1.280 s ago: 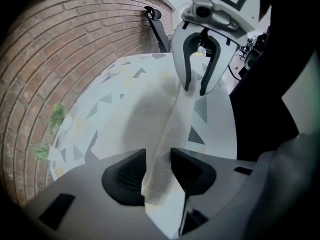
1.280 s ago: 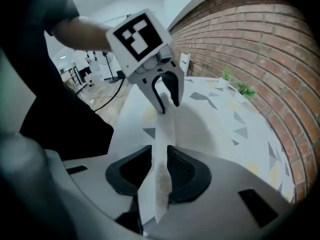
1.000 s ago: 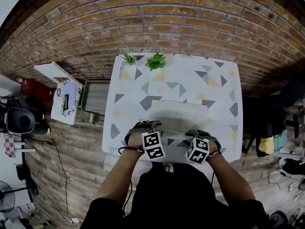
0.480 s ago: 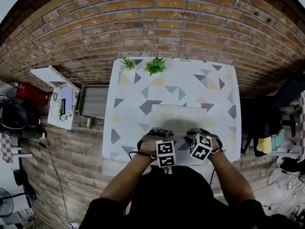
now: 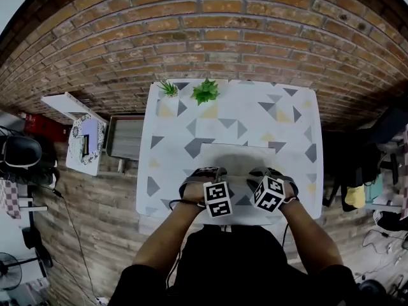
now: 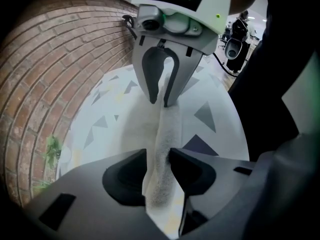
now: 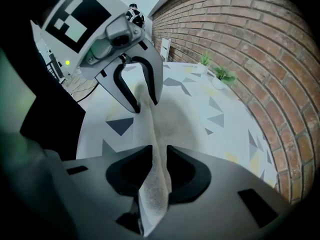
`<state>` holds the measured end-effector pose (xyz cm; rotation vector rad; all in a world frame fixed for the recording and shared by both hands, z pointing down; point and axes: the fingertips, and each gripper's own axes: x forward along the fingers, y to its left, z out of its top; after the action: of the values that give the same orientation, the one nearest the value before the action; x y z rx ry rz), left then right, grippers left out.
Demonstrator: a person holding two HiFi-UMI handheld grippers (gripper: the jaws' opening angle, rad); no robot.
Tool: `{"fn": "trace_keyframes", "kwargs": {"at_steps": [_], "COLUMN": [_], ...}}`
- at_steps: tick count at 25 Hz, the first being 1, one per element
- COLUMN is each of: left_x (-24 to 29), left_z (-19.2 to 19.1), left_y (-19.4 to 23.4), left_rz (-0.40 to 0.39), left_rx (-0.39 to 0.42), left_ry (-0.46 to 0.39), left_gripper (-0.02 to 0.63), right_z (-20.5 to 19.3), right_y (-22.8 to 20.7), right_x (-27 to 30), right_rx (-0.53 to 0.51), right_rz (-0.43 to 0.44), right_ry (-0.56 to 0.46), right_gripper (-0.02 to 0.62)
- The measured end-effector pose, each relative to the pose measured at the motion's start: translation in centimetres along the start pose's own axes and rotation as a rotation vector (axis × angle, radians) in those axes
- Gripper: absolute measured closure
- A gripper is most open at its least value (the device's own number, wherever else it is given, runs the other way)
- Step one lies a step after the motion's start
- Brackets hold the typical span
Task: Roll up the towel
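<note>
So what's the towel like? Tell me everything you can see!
The towel is a pale, whitish-grey rectangle of fuzzy, nubbly cloth. Most of it lies flat and unrolled on the table with the triangle pattern, toward the person's side. Its near edge is lifted and bunched into a ridge stretched between two grippers. The left gripper pinches one end, and the right gripper, whose jaws have just been closing, pinches the other.
</note>
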<state>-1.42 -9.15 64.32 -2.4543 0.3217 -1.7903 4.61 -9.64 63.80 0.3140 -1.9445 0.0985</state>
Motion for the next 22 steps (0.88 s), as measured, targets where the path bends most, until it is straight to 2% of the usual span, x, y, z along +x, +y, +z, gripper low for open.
{"fn": "trace_keyframes", "kwargs": {"at_steps": [5, 10, 22], "left_x": [0.1, 0.3, -1.0], "left_z": [-0.2, -0.5, 0.0], "left_y": [1.9, 3.3, 2.3], "left_rz": [0.006, 0.029, -0.027], "left_rx": [-0.052, -0.071, -0.055], "left_ry": [-0.002, 0.007, -0.032], "left_gripper": [0.443, 0.443, 0.445], "right_z": [1.7, 1.4, 1.0], "right_y": [0.7, 2.2, -1.3], "right_x": [-1.2, 0.4, 2.0], "right_rx": [-0.023, -0.074, -0.07], "right_rz": [0.018, 0.041, 0.033], "right_ry": [-0.058, -0.018, 0.022], "right_gripper": [0.489, 0.449, 0.446]}}
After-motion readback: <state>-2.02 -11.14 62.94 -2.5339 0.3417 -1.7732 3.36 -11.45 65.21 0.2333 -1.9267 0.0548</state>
